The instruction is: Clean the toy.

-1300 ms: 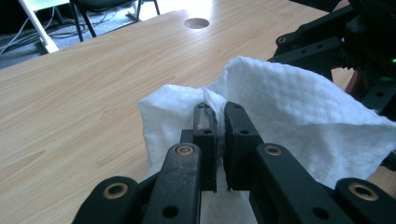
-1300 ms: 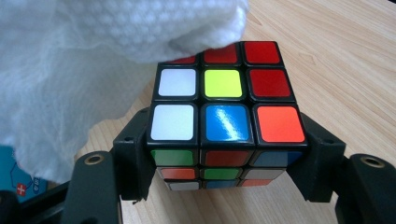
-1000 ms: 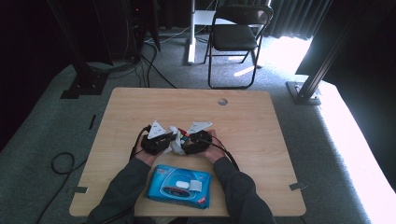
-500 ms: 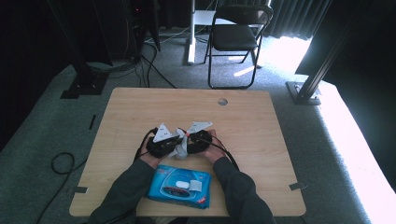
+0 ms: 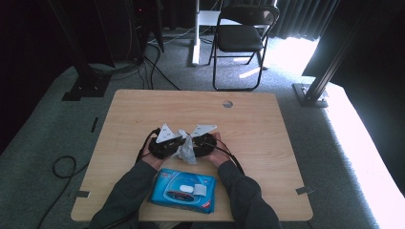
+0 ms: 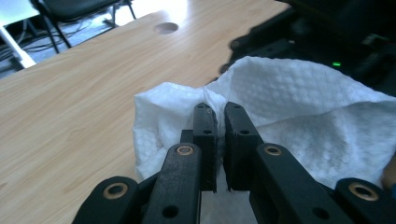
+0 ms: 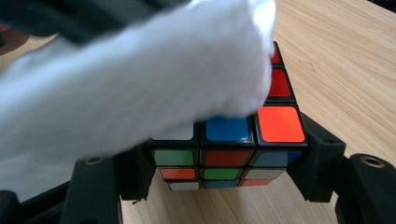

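Nearest the person, a blue wipes packet (image 5: 184, 191) lies at the table (image 5: 267, 143) edge, between the forearms. Beyond it, the left gripper (image 6: 218, 112) has its jaws pinched together on a white wipe (image 6: 299, 107). The wipe drapes over a puzzle cube (image 7: 229, 149), which the right gripper (image 7: 229, 175) clamps between its spread jaws above mid-table.

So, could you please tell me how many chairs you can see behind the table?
1. A black folding chair stands on the carpet beyond the far edge of the table, also showing at the left gripper view's top left. Others may be hidden in the dark surroundings.
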The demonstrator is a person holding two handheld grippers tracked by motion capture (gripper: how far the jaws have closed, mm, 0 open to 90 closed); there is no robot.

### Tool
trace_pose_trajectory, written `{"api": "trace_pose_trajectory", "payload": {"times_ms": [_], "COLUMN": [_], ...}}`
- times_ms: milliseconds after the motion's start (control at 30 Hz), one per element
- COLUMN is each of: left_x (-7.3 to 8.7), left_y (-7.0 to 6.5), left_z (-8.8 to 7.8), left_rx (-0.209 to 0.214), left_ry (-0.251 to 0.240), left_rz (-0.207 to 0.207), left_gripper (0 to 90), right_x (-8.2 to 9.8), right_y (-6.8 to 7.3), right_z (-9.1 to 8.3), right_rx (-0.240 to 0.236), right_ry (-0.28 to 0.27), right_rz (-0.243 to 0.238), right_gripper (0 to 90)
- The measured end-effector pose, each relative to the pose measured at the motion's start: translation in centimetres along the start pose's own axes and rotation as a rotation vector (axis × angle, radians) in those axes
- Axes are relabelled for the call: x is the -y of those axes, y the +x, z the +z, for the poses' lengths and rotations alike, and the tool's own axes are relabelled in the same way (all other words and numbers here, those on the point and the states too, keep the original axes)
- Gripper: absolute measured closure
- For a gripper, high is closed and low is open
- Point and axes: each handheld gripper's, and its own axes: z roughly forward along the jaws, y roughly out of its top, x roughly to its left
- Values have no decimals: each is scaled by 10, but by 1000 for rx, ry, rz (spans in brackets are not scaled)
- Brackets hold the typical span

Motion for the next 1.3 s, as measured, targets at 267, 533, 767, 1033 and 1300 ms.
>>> {"api": "trace_pose_trajectory", "payload": {"times_ms": [267,533,767,1033,1300], "left_x": [2,3,0,-2,-2], "left_y": [15,21,13,0,-11], "left_z": [-4,-3,1,5,8], "left_rx": [-47,-75,-55,-12,28], "left_ry": [-1,0,10,19,18], "left_rz": [-37,-67,-42,-4,20], "left_gripper": [848,844,845,845,845], "right_x": [-2,-3,-4,-3,-1], "right_y": [4,7,11,12,10], "right_z": [-1,-1,1,3,3], "right_rx": [-20,-36,-53,-51,-43], "right_ry": [-3,1,8,5,8], "right_rz": [-19,-38,-52,-49,-29], "right_gripper": [339,339,339,339,339]}}
